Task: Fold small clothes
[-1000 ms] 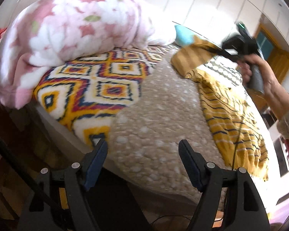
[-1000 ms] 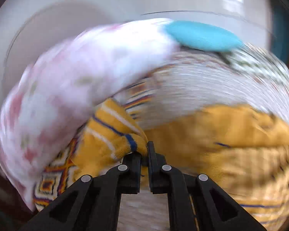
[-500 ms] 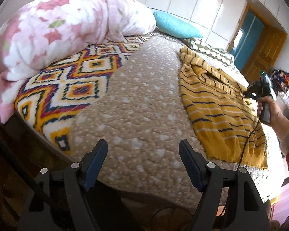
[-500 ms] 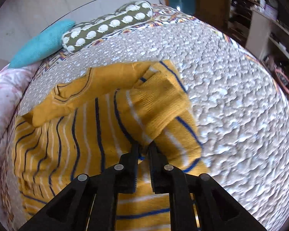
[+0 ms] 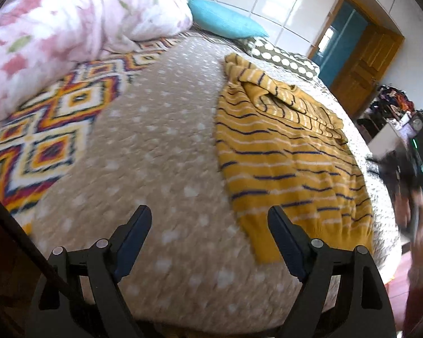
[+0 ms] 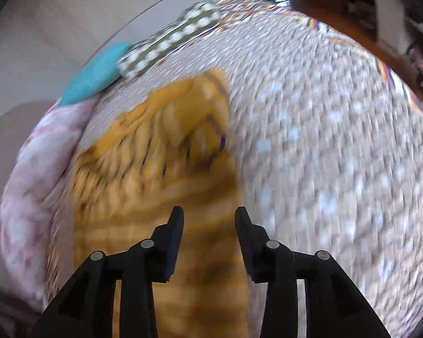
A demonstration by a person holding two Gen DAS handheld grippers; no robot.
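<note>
A mustard-yellow sweater with dark blue and white stripes (image 5: pixel 284 152) lies flat on the beige dotted bedspread (image 5: pixel 155 155), one sleeve folded across its upper part. My left gripper (image 5: pixel 208 225) is open and empty near the bed's near edge, just left of the sweater's hem. My right gripper (image 6: pixel 208 219) is open and empty above the sweater (image 6: pixel 166 152), which is blurred in the right wrist view. It also shows blurred at the far right of the left wrist view (image 5: pixel 409 174).
A pink floral duvet (image 5: pixel 70 28) is heaped at the far left on a patterned blanket (image 5: pixel 56 112). A teal pillow (image 5: pixel 225 22) and a spotted pillow (image 5: pixel 282 56) lie at the head. A wooden door (image 5: pixel 366 64) and cluttered shelves (image 5: pixel 394 107) stand to the right.
My right gripper laid the sleeve across the sweater, opened and let go of it, then drew back to the right. My left gripper moved closer to the hem.
</note>
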